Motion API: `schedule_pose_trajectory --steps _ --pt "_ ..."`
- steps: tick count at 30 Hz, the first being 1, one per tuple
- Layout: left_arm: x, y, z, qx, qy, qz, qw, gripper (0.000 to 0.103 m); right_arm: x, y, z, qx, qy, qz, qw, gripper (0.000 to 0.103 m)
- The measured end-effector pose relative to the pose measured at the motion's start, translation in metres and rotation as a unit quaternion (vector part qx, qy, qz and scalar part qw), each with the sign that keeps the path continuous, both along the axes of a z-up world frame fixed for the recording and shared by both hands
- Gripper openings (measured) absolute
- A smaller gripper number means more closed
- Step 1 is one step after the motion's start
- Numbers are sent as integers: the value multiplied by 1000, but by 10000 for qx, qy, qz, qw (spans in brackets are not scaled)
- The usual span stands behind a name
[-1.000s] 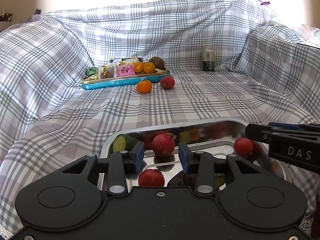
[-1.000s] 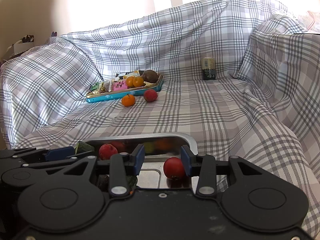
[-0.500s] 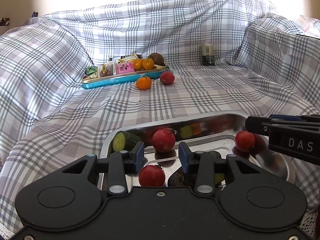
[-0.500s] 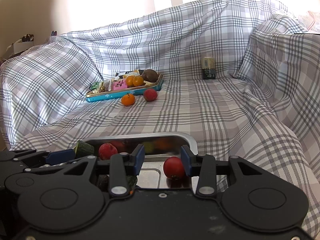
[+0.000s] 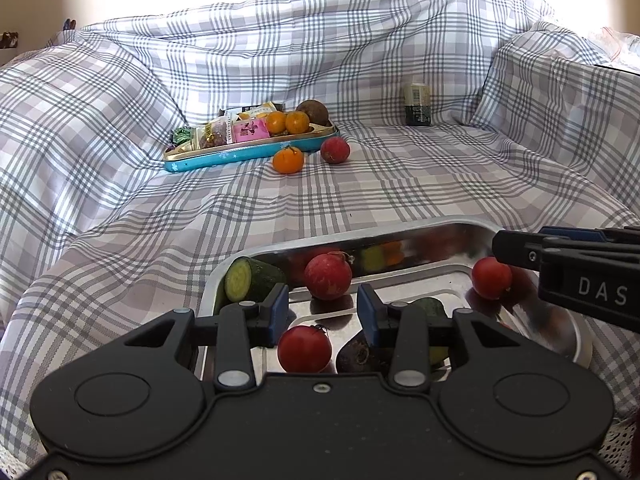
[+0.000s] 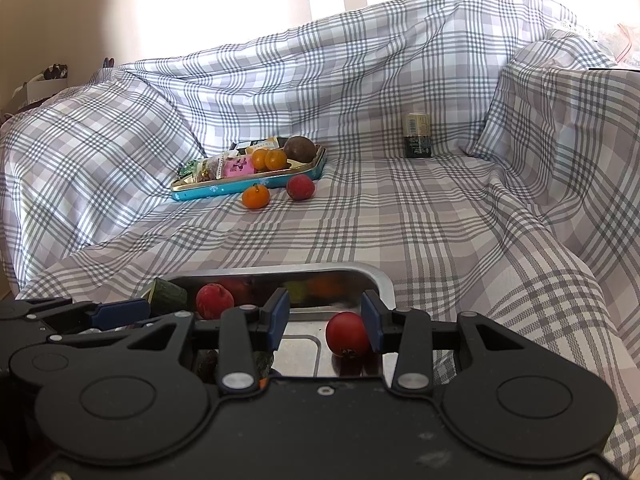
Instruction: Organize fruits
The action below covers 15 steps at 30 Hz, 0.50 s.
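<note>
Red tomato [image 6: 346, 334] sits on steel tray [image 6: 380, 280] floor, just inside right gripper [image 6: 324, 322]'s right pad; jaws wide, nothing clamped. Left gripper [image 5: 322, 312] likewise wide and empty above a second tomato [image 5: 305, 349] at 6 o'clock. Cucumber piece [image 5: 248, 280] at tray's 10 o'clock. Loose tangerine [image 5: 287, 159] beside blue tin [image 5: 240, 156], 12 o'clock, probably awaiting sorting.

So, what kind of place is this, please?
Probably a home living room: a sofa under a grey checked cloth, bright window light behind, a blue rectangular snack tin and a shiny metal tray of produce.
</note>
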State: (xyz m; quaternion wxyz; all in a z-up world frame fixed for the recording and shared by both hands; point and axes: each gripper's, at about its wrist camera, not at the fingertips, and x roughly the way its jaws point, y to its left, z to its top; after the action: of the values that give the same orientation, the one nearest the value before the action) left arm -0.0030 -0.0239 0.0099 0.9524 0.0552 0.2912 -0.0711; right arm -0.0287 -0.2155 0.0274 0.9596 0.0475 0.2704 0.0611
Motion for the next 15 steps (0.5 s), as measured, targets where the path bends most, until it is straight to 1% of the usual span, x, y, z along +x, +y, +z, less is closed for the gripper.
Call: schedule_pose_trajectory --steps 5,9,15 --pt "-1 0 2 36 -10 48 10000 48 1 2 1 -63 14 13 10000 42" --pt "-3 0 5 66 -99 76 9999 48 -1 3 4 -131 -6 30 9999 42" --pt "-6 2 8 46 -209 177 9996 48 -1 1 5 -71 39 -56 10000 42"
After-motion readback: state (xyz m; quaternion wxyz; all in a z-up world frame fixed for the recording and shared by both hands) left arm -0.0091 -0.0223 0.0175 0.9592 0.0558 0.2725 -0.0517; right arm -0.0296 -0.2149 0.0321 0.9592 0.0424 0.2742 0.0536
